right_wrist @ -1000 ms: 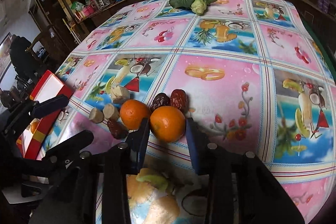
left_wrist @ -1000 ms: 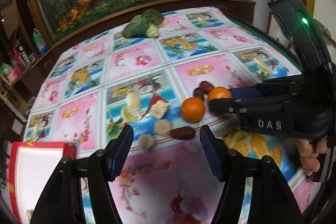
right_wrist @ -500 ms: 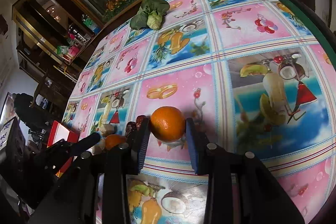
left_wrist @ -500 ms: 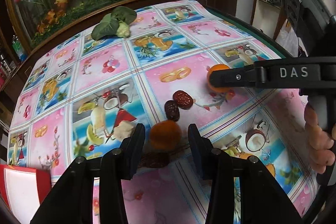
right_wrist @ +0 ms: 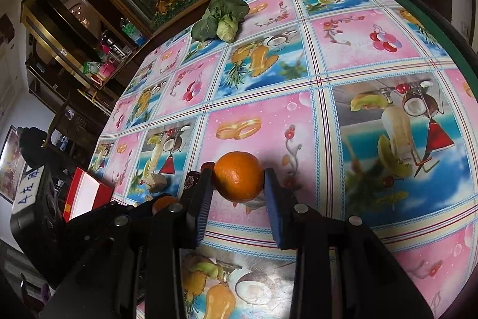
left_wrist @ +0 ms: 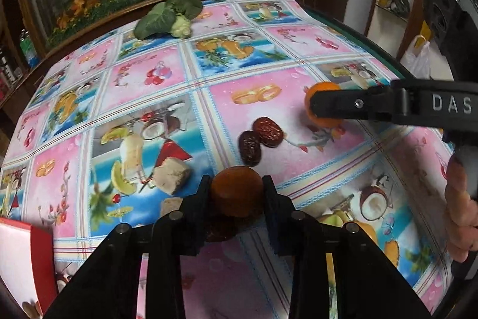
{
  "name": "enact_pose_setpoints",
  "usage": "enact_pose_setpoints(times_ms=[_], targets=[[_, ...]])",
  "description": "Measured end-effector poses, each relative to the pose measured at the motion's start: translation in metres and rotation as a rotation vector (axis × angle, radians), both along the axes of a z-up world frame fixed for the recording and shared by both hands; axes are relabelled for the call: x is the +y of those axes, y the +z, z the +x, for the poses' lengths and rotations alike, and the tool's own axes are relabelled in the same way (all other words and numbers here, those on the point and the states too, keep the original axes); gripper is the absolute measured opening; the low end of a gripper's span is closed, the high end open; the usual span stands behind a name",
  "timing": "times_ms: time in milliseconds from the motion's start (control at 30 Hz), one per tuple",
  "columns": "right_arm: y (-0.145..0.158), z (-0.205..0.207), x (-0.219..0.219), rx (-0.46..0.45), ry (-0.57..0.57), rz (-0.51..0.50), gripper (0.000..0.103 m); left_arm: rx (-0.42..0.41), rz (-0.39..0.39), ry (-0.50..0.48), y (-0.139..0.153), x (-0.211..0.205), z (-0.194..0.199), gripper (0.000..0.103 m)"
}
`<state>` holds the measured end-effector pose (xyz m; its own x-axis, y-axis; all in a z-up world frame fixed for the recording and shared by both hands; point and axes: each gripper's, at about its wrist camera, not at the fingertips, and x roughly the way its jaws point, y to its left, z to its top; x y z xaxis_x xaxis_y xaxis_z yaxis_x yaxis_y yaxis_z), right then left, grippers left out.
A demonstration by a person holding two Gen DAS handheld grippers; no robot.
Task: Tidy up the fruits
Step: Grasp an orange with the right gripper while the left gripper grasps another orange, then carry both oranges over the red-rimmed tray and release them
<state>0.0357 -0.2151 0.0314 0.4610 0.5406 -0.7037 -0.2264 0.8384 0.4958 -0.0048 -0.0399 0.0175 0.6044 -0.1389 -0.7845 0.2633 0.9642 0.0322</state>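
Note:
My left gripper (left_wrist: 236, 193) is shut on an orange (left_wrist: 236, 189), low over the fruit-print tablecloth. My right gripper (right_wrist: 239, 184) is shut on a second orange (right_wrist: 239, 180) and holds it above the cloth; it also shows in the left wrist view (left_wrist: 324, 106) at the right. Two dark red dates (left_wrist: 260, 136) lie side by side on the cloth between the two oranges. A third date (left_wrist: 219, 226) lies under my left fingers, partly hidden. Pale beige chunks (left_wrist: 171, 175) lie left of my left gripper.
A leafy green vegetable (left_wrist: 170, 14) lies at the table's far edge. A red and white box (left_wrist: 21, 262) sits at the near left corner, also in the right wrist view (right_wrist: 86, 193). Dark wooden shelves stand beyond the table's left side.
My left gripper moved right and closed on the orange. My right gripper lifted its orange and carried it right, away from the dates.

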Motion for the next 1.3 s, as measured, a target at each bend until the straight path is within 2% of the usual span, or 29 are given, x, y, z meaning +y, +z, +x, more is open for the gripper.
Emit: enact_pose_setpoints(times_ms=[100, 200, 433, 600, 800, 933, 1033, 1167, 1300], targets=[[0.002, -0.002, 0.004, -0.024, 0.014, -0.006, 0.036, -0.033, -0.031, 0.04, 0.012, 0.01, -0.008, 0.032], [0.008, -0.007, 0.007, -0.074, 0.024, -0.006, 0.036, -0.111, -0.039, 0.091, 0.033, 0.023, -0.03, 0.032], [0.03, -0.023, 0.01, -0.247, 0.026, -0.018, 0.036, -0.251, -0.018, 0.237, 0.069, 0.08, -0.093, 0.032], [0.038, -0.035, 0.024, -0.356, 0.033, -0.077, 0.036, -0.274, 0.004, 0.359, 0.068, 0.127, -0.129, 0.032], [0.038, -0.049, 0.06, -0.362, 0.11, -0.057, 0.036, -0.261, 0.001, 0.459, 0.057, 0.168, -0.153, 0.032], [0.044, -0.066, 0.105, -0.349, 0.185, 0.053, 0.036, -0.265, -0.007, 0.525, 0.056, 0.192, -0.159, 0.032], [0.05, -0.089, 0.164, -0.355, 0.297, 0.113, 0.036, -0.265, 0.027, 0.575, 0.055, 0.21, -0.162, 0.032], [0.049, -0.116, 0.235, -0.343, 0.438, 0.134, 0.036, -0.232, 0.032, 0.638, 0.045, 0.238, -0.166, 0.032], [0.043, -0.136, 0.283, -0.341, 0.531, 0.115, 0.037, -0.213, 0.05, 0.686, 0.036, 0.256, -0.173, 0.032]])
